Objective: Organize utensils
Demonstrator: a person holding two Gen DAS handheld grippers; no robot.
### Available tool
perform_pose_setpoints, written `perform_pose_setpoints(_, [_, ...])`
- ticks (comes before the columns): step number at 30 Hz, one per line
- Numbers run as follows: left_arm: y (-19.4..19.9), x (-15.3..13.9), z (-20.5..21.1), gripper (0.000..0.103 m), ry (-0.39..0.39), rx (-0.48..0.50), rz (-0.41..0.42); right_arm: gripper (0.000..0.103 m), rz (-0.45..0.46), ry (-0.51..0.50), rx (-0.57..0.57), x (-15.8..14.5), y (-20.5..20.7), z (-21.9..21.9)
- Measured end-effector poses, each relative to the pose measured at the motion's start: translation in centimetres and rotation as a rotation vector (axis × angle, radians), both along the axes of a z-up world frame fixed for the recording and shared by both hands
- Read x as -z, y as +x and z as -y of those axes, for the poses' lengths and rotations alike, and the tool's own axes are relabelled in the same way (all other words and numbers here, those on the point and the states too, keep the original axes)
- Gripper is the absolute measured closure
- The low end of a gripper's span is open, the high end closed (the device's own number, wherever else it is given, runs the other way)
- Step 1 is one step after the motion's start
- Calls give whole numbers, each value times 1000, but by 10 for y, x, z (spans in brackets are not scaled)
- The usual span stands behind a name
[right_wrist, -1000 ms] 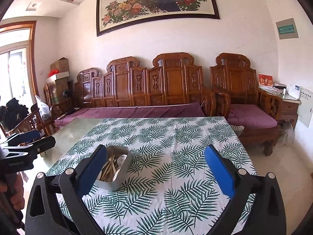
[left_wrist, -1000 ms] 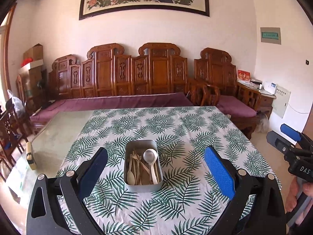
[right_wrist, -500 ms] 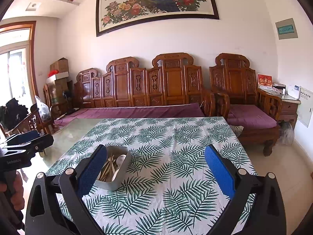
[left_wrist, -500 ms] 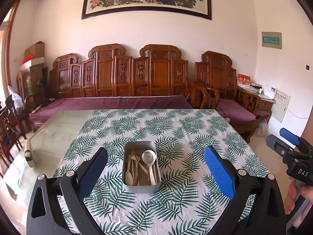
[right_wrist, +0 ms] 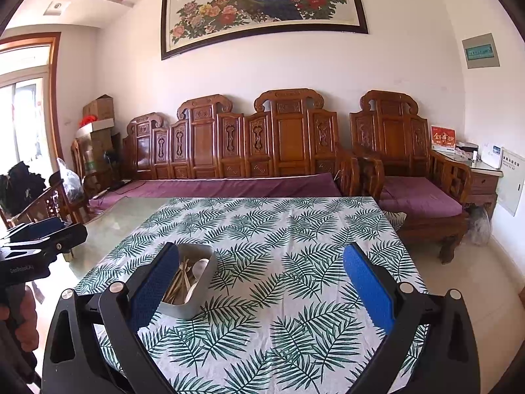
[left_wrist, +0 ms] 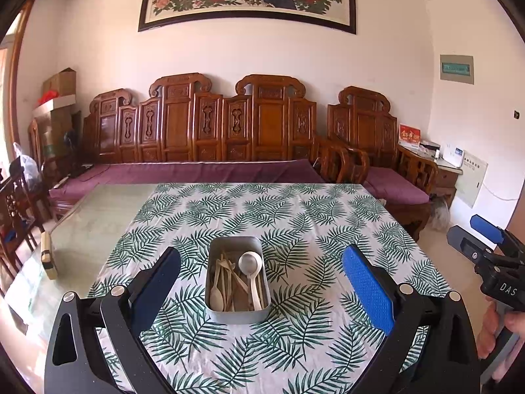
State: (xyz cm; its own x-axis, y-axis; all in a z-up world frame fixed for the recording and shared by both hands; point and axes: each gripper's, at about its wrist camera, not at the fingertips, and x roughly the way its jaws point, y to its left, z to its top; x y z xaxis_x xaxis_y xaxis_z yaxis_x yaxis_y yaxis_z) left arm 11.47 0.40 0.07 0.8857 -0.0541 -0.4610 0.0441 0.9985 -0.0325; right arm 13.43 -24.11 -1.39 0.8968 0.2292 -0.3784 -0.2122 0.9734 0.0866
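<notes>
Left wrist: my left gripper [left_wrist: 261, 282] gapes wide above the tin [left_wrist: 238, 312] of spoons [left_wrist: 251, 267]; right gripper [right_wrist: 262, 284] wide too.

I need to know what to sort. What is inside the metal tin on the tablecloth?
The metal tin holds a jumble of pale utensils: a white ladle-style spoon, a small spoon and several thin wooden pieces. Whatever lies beneath the pile is covered, so an exact count is impossible.
</notes>
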Motion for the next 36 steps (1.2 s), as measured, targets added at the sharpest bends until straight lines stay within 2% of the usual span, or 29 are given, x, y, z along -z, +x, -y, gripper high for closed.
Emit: perform_pose_setpoints(36, [0, -2, 0, 8, -3, -1, 5, 3, 9, -4, -9, -3, -1, 2])
